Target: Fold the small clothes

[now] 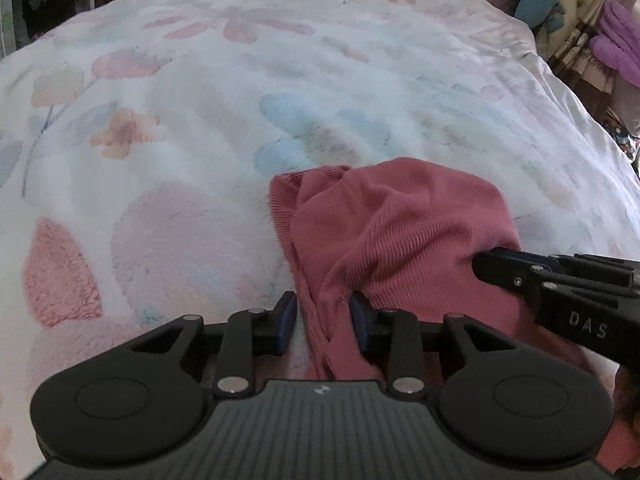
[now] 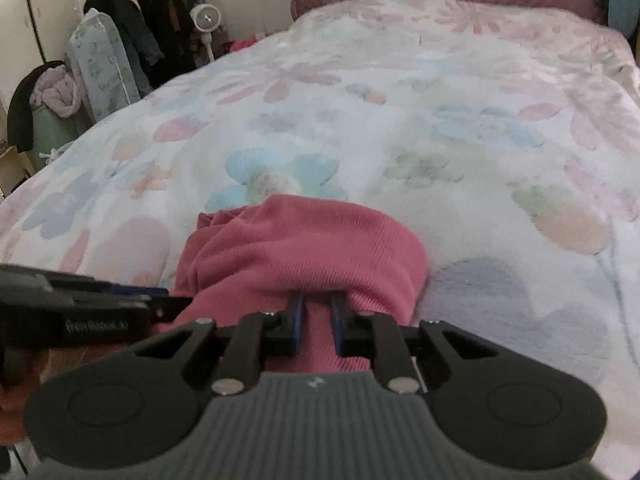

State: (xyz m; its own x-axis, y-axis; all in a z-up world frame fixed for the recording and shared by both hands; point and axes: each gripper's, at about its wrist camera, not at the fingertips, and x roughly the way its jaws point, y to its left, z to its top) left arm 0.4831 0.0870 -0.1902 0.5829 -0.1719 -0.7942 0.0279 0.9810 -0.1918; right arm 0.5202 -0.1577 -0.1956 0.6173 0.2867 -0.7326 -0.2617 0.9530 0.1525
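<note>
A ribbed pink garment (image 1: 400, 232) is bunching softly on the fluffy floral blanket (image 1: 200, 140). The left gripper (image 1: 323, 320) and right gripper (image 2: 318, 316) are each pinching its folds, with open blanket lying beyond.

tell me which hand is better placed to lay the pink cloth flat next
Right, probably. Its tongs pinch the broad middle of the pink cloth, with bare blanket ahead. The left tongs only straddle a thin bunched edge strip.

The left claw (image 1: 323, 322) is matte black, with blue pads on its fingers (image 1: 287, 320), silver pivot pins and a ribbed grey body. The right claw (image 2: 317, 322) matches it; its side carries white lettering, "DAS".
</note>
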